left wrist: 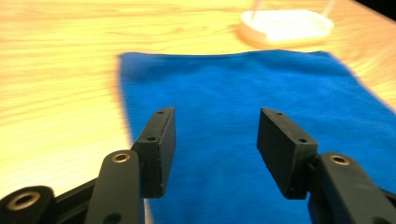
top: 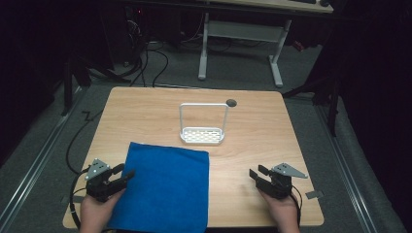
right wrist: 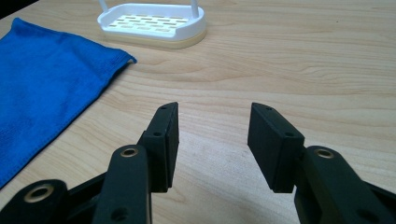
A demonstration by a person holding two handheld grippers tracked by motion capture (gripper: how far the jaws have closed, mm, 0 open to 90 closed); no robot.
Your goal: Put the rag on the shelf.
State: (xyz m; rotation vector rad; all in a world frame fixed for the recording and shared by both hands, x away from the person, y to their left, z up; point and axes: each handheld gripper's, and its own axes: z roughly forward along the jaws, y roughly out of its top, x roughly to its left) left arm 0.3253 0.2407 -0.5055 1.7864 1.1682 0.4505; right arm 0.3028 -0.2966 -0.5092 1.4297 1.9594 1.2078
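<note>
A blue cloth (top: 165, 187) lies flat on the near left part of the wooden table (top: 252, 141), reaching its front edge. My left gripper (top: 124, 173) hovers at the cloth's left edge, open, with nothing between its jaws; in the left gripper view the cloth (left wrist: 233, 93) spreads under its jaws (left wrist: 215, 126). My right gripper (top: 257, 171) stands open over bare wood at the near right, empty (right wrist: 212, 121). A white slotted tray with a tall wire handle (top: 203, 135) sits mid-table beyond the cloth (right wrist: 46, 79), also seen as the tray (right wrist: 152, 21) and tray (left wrist: 287, 25).
A small dark round hole (top: 231, 102) marks the table's far side. Behind the table stands a white desk frame (top: 240, 39) with cables on the grey floor. Bare wood lies between the cloth and my right gripper.
</note>
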